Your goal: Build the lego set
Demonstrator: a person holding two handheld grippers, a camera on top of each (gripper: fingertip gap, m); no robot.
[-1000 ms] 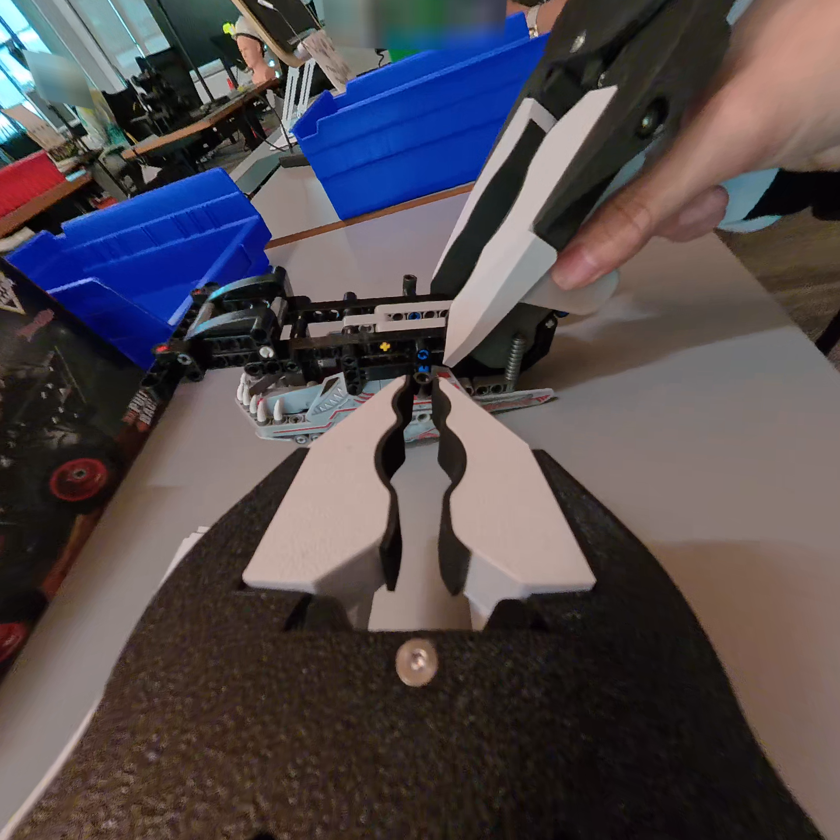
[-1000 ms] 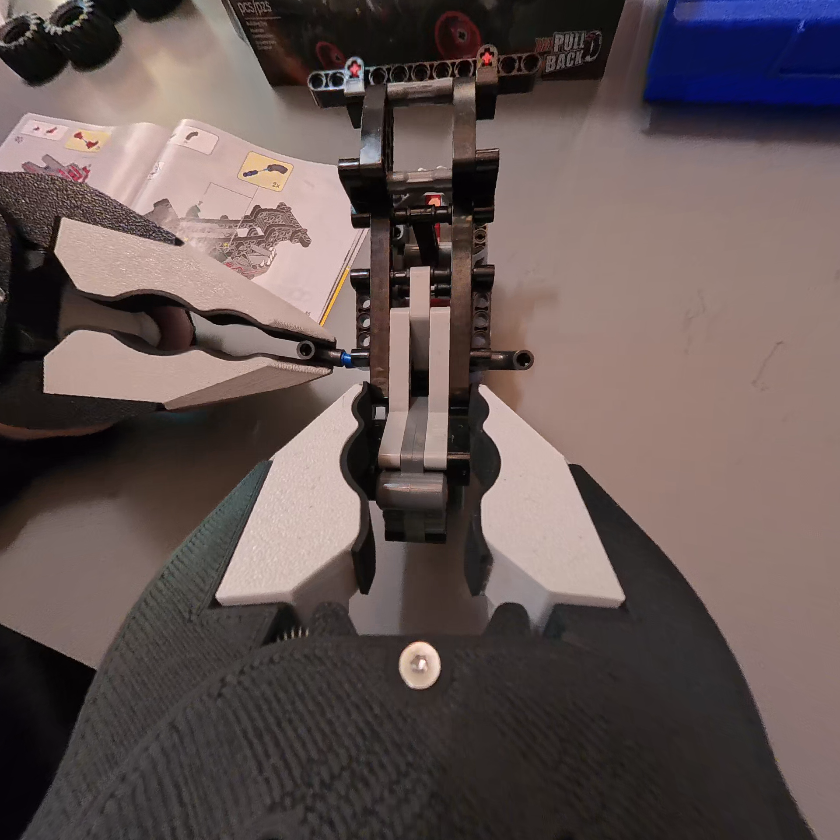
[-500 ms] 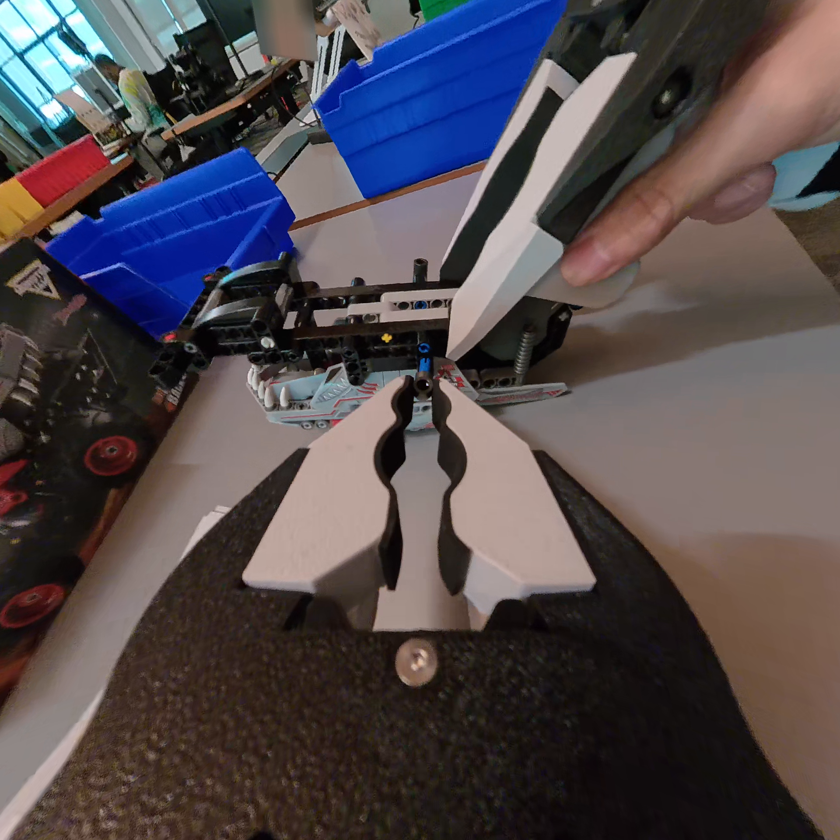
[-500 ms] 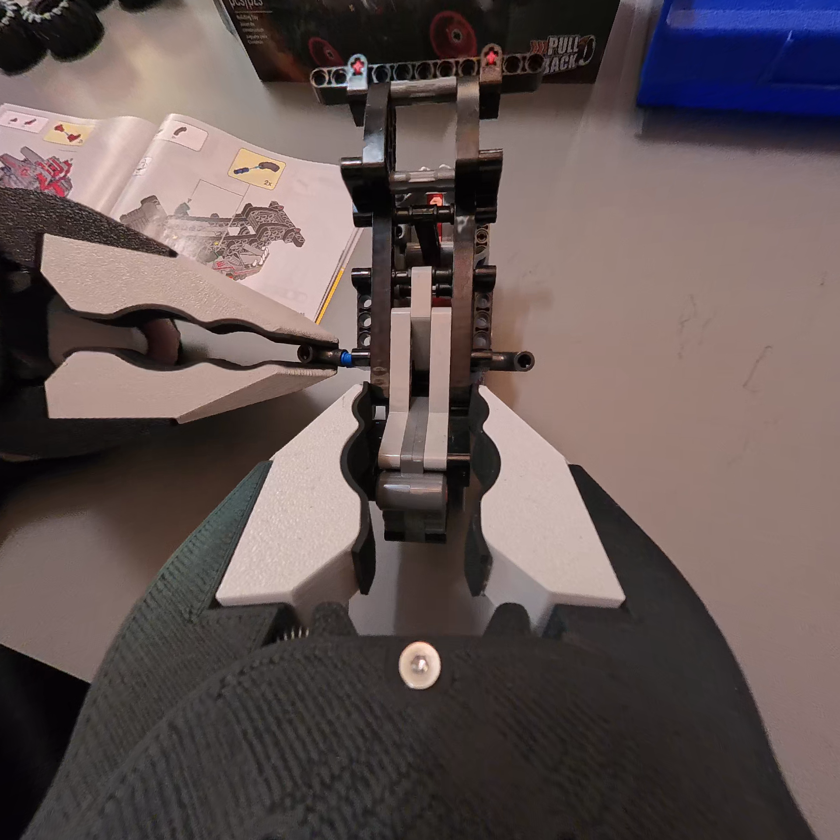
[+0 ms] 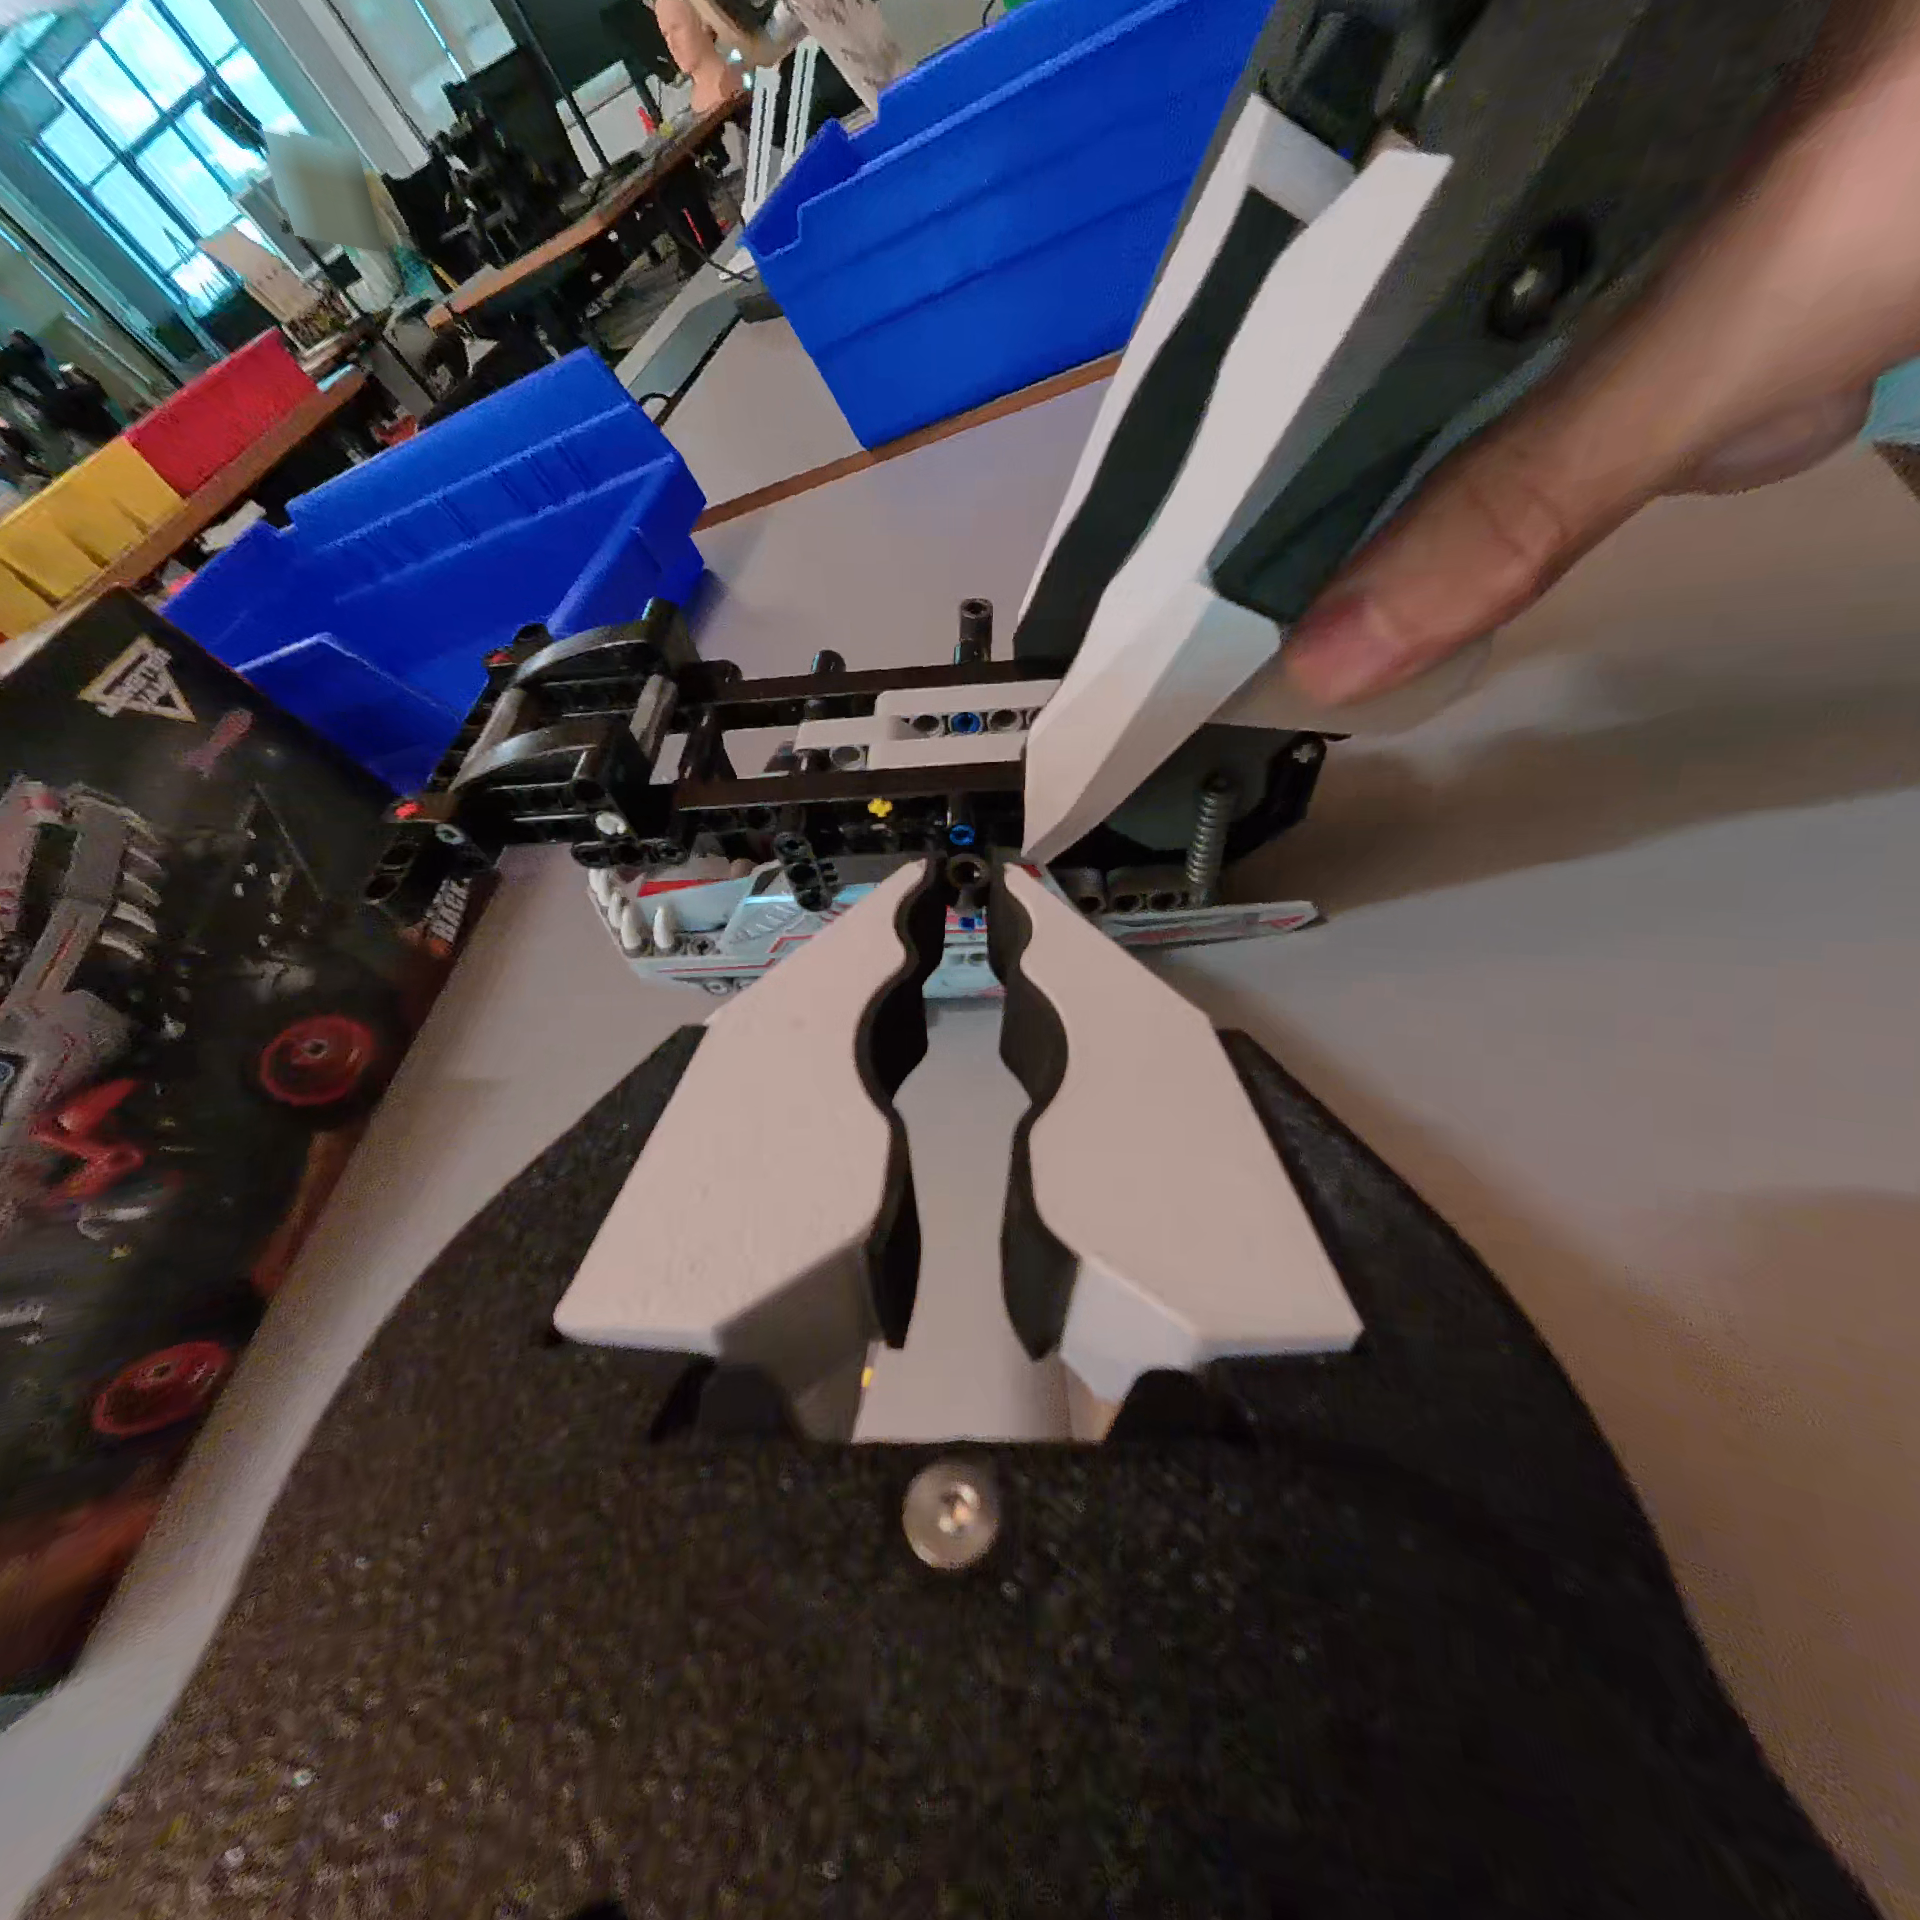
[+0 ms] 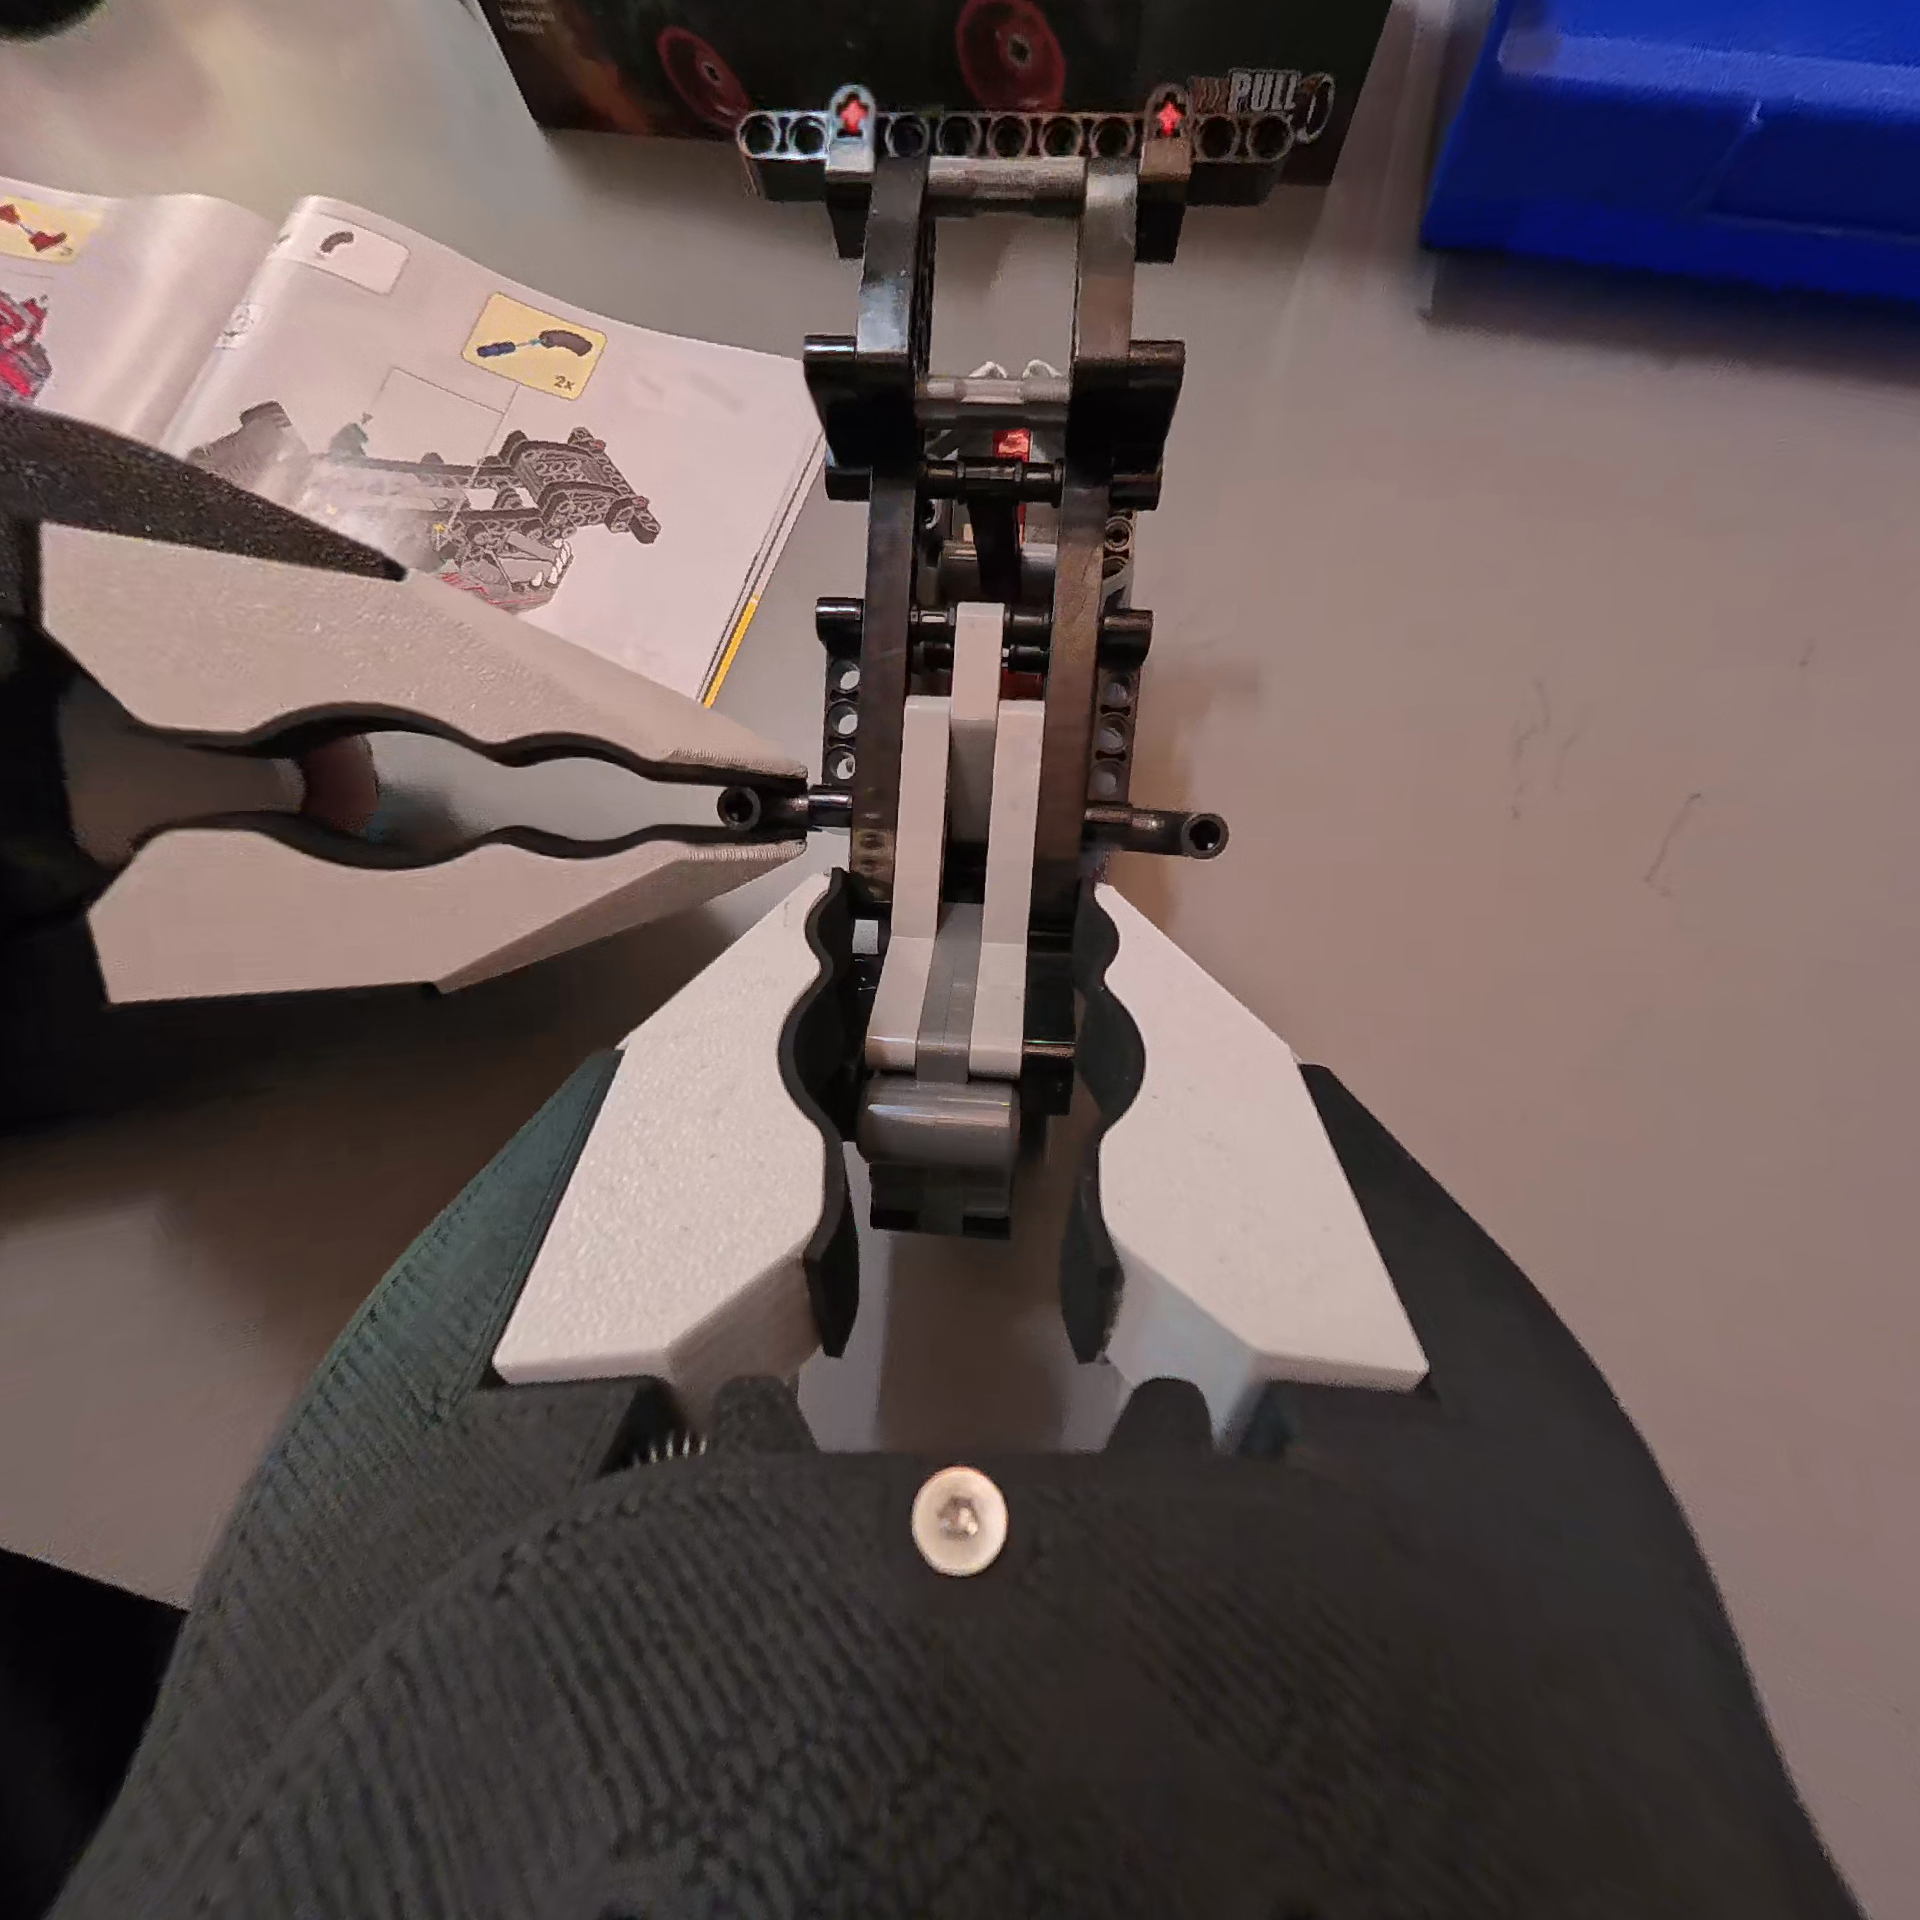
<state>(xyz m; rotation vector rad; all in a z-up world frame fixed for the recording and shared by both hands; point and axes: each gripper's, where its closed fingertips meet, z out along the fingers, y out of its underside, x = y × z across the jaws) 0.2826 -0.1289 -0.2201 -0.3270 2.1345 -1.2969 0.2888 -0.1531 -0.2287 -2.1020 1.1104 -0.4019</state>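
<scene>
Change: your left gripper (image 6: 795, 821) has driven the black connector (image 6: 750, 806) inward, blue pin section now hidden | Left: clenched on connector | Right: your right gripper (image 6: 961, 940) clamps the lego chassis (image 6: 987, 582) near the table's (image 6: 1507, 831) middle | Meaning: pin looks nearly seated, mirroring its far-side twin (image 6: 1184, 831)

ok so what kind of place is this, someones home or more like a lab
More likely a shared workshop or lab-style office than a home. Blue storage bins sit along the grey table, further desks stand before big windows, and red and yellow bins line another table.
</scene>
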